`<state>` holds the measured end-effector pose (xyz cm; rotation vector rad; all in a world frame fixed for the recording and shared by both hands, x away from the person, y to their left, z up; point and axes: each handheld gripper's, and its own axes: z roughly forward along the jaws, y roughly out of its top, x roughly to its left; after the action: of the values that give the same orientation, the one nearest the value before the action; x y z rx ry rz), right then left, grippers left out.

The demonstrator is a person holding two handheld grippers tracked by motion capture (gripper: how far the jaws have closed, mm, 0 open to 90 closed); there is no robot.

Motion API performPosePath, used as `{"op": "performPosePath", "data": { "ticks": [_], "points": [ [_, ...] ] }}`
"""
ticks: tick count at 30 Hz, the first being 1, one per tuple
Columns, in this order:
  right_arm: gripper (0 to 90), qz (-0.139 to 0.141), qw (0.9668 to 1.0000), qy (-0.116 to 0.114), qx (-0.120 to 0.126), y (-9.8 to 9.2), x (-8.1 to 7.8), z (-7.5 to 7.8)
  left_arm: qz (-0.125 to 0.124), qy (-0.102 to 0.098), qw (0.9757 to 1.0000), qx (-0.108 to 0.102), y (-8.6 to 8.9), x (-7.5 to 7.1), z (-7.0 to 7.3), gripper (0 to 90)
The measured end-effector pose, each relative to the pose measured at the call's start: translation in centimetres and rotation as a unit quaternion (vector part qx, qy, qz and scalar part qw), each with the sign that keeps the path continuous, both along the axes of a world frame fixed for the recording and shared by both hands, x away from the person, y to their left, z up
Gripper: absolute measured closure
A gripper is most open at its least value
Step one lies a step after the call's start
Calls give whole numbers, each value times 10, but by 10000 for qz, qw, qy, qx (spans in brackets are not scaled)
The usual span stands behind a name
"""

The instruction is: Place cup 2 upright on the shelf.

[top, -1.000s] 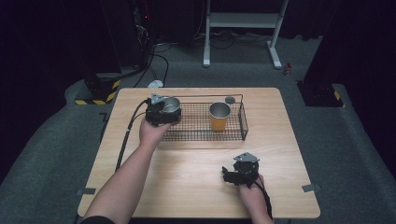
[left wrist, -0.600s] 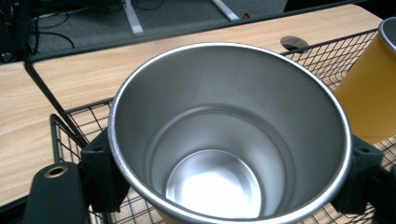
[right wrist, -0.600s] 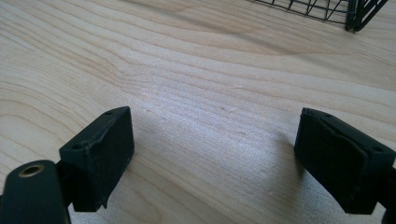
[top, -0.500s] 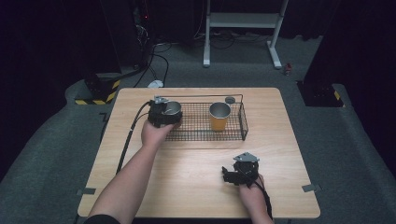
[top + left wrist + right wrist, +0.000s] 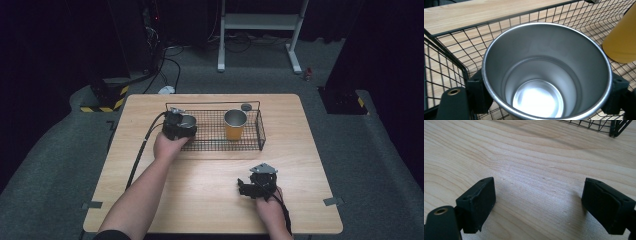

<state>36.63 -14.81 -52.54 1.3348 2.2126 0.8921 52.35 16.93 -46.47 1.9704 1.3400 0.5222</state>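
A steel cup (image 5: 188, 121) sits upright between the pads of my left gripper (image 5: 182, 126) at the left end of the black wire basket (image 5: 252, 145). In the left gripper view the cup (image 5: 544, 72) is seen from above, empty inside, with a black pad pressed on each side; basket mesh lies under it. An orange cup (image 5: 235, 124) stands upright in the basket's middle, and its side (image 5: 624, 37) is close to the right of the steel cup. My right gripper (image 5: 245, 189) rests low over the bare table (image 5: 210, 195) near the front right, its jaws wide apart with nothing between them (image 5: 537, 202).
A small dark round thing (image 5: 246, 107) lies on the table just behind the basket. The basket's corner (image 5: 616, 127) is ahead of the right gripper. The left gripper's cable (image 5: 140, 150) trails down the table's left side. A white stand's legs (image 5: 260, 22) are on the floor beyond.
My left gripper has carried the steel cup a little to the right and down, into the basket's left end. The right hand has stayed where it was.
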Motion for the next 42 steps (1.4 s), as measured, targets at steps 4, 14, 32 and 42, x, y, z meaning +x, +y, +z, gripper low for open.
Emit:
{"op": "performPosePath", "data": {
  "ticks": [4,14,32,42],
  "points": [
    [121,7,10000,-6,-6,0,0,0,11,61,10000,32,-2,1,-2,187],
    [121,17,10000,-9,-8,0,0,0,-19,152,9995,270,-5,1,-6,187],
    [121,29,10000,-15,-15,0,0,0,-108,271,9988,391,-7,0,-6,186],
    [121,30,10000,-16,-15,0,0,0,-159,298,9975,625,-8,-3,-5,171]
  ]
}}
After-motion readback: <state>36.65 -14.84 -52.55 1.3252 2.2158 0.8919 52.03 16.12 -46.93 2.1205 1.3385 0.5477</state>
